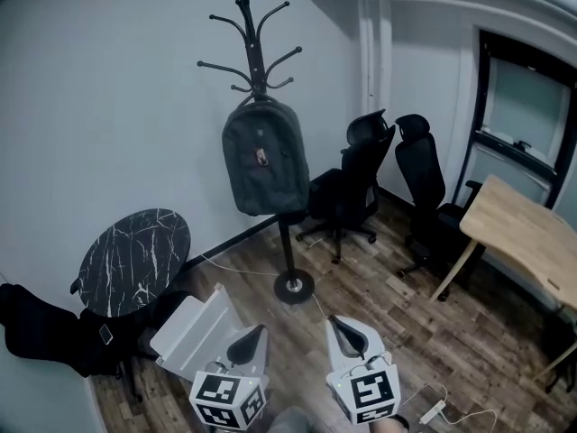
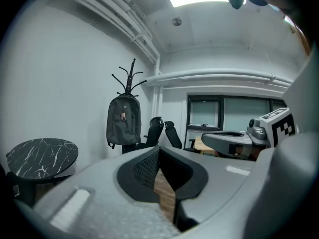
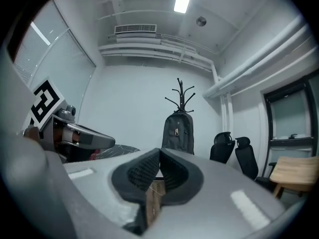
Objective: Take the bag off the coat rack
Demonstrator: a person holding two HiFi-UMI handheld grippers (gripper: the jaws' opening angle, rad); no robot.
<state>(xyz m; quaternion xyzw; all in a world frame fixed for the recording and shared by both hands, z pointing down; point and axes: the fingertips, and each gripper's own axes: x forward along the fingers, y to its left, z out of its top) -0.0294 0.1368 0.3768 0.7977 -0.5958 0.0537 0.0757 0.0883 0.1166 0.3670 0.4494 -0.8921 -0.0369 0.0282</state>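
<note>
Bag (image 1: pixel 264 156) is hanging off rack (image 1: pixel 257 39), clear of floor, while L gripper (image 1: pixel 258 331) & R gripper (image 1: pixel 336 322) are hovering well apart from it, jaws closed & empty, prob. pre-approach.

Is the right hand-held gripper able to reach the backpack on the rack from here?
Probably not yet: the right hand-held gripper is shut and well short of the backpack; only floor lies between, so stepping closer looks unobstructed.

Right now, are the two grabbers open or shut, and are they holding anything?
Left gripper: jaws shut, holding nothing.
Right gripper: jaws shut, holding nothing.
</note>
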